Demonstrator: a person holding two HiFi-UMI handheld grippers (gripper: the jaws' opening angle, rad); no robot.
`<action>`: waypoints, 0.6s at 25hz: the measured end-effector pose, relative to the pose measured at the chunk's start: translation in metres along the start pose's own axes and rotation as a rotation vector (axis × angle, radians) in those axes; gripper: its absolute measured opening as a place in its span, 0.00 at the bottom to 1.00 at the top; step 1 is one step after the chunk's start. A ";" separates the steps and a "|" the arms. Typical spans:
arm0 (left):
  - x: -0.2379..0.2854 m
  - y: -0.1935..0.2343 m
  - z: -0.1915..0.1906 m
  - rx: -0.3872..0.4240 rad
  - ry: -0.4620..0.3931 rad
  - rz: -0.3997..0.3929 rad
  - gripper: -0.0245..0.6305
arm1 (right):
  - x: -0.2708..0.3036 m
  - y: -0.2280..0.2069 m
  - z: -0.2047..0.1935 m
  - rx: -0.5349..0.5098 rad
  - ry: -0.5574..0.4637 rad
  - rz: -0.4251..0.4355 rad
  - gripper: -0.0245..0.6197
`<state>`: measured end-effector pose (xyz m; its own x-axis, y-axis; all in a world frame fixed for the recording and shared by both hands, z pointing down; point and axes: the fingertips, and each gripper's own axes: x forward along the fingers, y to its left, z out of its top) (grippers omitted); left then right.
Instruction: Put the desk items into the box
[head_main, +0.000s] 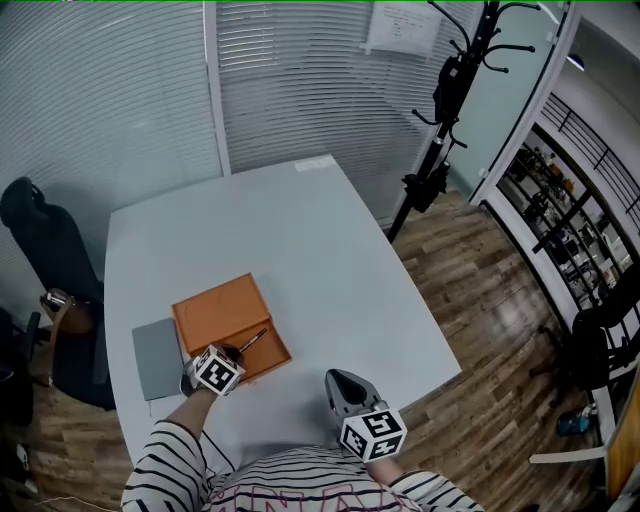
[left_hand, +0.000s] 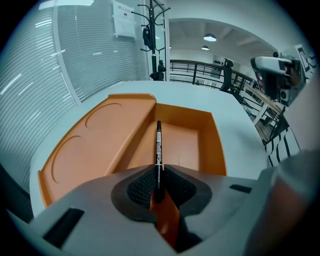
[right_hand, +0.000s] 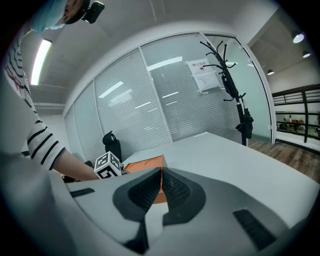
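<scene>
The fingers (left_hand: 141, 186) of our left gripper (left_hand: 159, 181) pinch the black pen (left_hand: 159, 142) over the open compartment of the orange box (left_hand: 216, 145), not yet released, our right gripper (right_hand: 161, 182) sits closed and empty right of the box, and a flat grey item (head_main: 157, 357) just beside the box lies outside.

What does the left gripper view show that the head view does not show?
Only the left gripper view: the left gripper shut on the black pen, above the deep compartment of the orange box. Only the head view: the grey pad beside the box and the black chair beside the table. Both: box, pen, white table.
</scene>
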<state>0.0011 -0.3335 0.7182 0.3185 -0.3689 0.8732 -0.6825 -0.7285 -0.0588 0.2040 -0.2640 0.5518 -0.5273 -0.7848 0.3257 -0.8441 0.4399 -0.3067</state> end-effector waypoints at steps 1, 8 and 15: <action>0.001 0.001 0.000 -0.003 0.004 0.001 0.14 | 0.001 0.000 0.000 0.000 0.000 0.000 0.08; 0.008 0.001 -0.004 0.013 0.037 0.013 0.14 | -0.001 -0.003 -0.002 -0.005 0.007 -0.009 0.08; 0.009 0.001 -0.007 0.032 0.059 0.018 0.14 | -0.005 -0.005 -0.003 -0.010 0.013 -0.012 0.08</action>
<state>-0.0012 -0.3340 0.7295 0.2663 -0.3484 0.8987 -0.6664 -0.7402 -0.0895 0.2105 -0.2607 0.5541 -0.5179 -0.7845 0.3409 -0.8515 0.4345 -0.2937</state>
